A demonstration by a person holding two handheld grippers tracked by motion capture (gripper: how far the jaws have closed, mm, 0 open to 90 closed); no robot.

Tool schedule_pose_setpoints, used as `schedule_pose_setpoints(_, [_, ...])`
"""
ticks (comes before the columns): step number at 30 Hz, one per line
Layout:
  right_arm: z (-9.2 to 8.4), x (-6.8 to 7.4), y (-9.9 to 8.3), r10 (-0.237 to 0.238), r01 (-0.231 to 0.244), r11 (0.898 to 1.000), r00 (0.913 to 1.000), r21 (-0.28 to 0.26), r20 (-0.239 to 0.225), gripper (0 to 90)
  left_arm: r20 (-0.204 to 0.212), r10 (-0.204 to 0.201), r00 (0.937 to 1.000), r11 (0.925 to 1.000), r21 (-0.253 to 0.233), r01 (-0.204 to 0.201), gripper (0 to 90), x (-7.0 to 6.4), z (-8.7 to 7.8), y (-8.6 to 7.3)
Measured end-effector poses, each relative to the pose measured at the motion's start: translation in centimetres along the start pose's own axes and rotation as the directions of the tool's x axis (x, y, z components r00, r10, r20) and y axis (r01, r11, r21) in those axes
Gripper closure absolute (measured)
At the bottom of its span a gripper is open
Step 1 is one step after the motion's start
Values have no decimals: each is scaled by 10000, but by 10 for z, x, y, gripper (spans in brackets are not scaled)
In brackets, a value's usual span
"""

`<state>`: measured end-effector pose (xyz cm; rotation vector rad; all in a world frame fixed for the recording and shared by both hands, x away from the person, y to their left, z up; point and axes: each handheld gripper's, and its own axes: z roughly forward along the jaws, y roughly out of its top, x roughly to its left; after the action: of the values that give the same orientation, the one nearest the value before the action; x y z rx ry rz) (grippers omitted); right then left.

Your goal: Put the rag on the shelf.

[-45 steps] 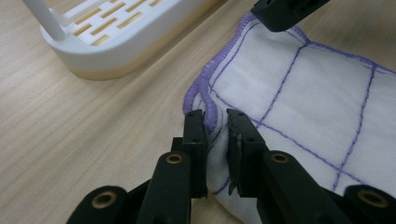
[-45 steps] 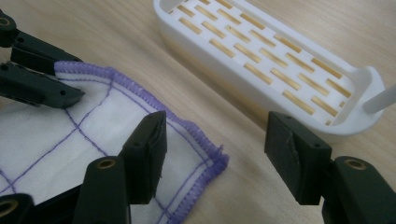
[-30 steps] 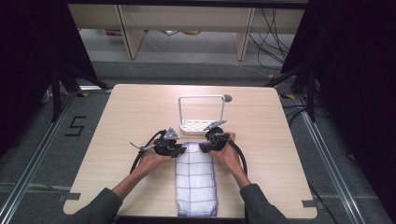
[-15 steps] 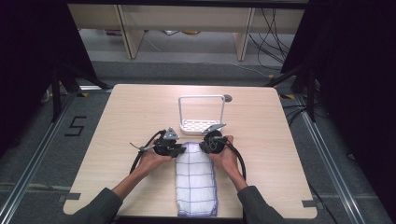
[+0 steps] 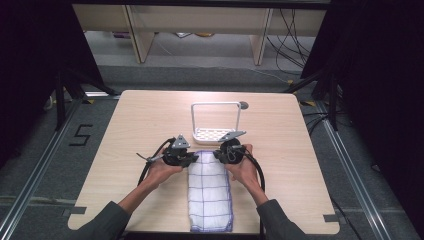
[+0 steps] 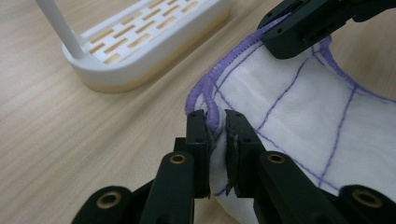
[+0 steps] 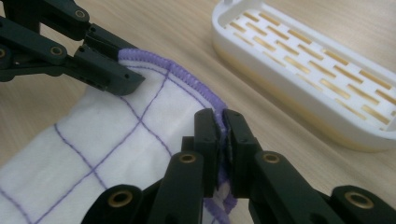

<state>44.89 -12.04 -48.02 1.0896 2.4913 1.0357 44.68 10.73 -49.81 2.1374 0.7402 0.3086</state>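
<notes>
While both jaw pairs pinch the cloth's [image 5: 210, 195] far corners, left hand-held gripper [image 6: 215, 135] & right hand-held gripper [image 7: 221, 140] sit level; cloth's long axis runs 12–6 o'clock on the table [image 5: 140, 120], rack [image 5: 216, 122] at 12, equally near both.

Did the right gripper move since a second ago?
Yes, a little. In the high view the right gripper, shut on the cloth, has pulled back from the white rack toward the person.

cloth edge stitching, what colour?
Purple, on the white cloth with a thin purple grid. Clearest in the right gripper view.
</notes>
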Motion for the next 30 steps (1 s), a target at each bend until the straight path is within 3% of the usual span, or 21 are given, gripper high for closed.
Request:
schedule_pose_setpoints(1, [-7,3,0,68,-68,9998,10000,-209,-22,855,58,-144,9999,9997,-221,145,803,-2,-3,2])
schedule_pose_setpoints(2, [-11,4,1,-238,237,9994,9997,-250,-63,856,107,-5,9999,9997,-246,8,803,-2,-7,4])
schedule_pose_setpoints(4, [-16,7,1,22,-22,9996,10000,-272,17,855,139,43,9999,9989,-458,-37,804,-6,-16,7])
schedule_pose_setpoints(6, [-30,12,3,-172,172,9983,9999,-558,2,856,270,302,9992,9973,-675,-283,805,-12,-30,14])
schedule_pose_setpoints(8, [-35,14,4,-257,256,9976,9997,-642,-14,857,324,233,9992,9961,-855,-204,806,-15,-33,17])
schedule_pose_setpoints(13, [-64,23,4,-681,690,9864,9976,-1492,111,858,599,838,9947,9876,-1383,-749,805,-35,-57,35])
schedule_pose_setpoints(14, [-64,23,4,-681,690,9864,9976,-1492,111,858,599,838,9947,9876,-1383,-749,806,-35,-57,35])
schedule_pose_setpoints(15, [-78,26,5,-520,528,9847,9986,-1662,91,858,695,979,9928,9839,-1565,-861,806,-40,-67,42])
schedule_pose_setpoints(16, [-85,29,6,-390,398,9832,9992,-1783,79,858,695,979,9928,9839,-1565,-861,806,-40,-67,42])
schedule_pose_setpoints(18, [-93,28,7,-527,536,9790,9986,-1968,100,858,895,1115,9897,9780,-1864,-933,806,-44,-78,49])
schedule_pose_setpoints(20, [-109,29,9,-822,837,9682,9965,-2357,163,859,1046,1229,9869,9735,-2062,-993,806,-50,-89,57])
schedule_pose_setpoints(21, [-120,31,11,-649,655,9633,9978,-2601,109,859,1058,1577,9818,9660,-2230,-1311,806,-53,-101,66])
schedule_pose_setpoints(23, [-126,32,13,-626,599,9608,9980,-2707,-11,859,1048,1622,9812,9640,-2290,-1349,806,-55,-105,71])
schedule_pose_setpoints(27, [-151,34,26,-709,709,9424,9974,-3269,120,860,1011,1857,9774,9595,-2333,-1581,807,-57,-116,89])
schedule_pose_setpoints(30, [-158,35,33,-743,751,9392,9971,-3352,153,860,984,1805,9786,9565,-2492,-1513,808,-56,-122,100])
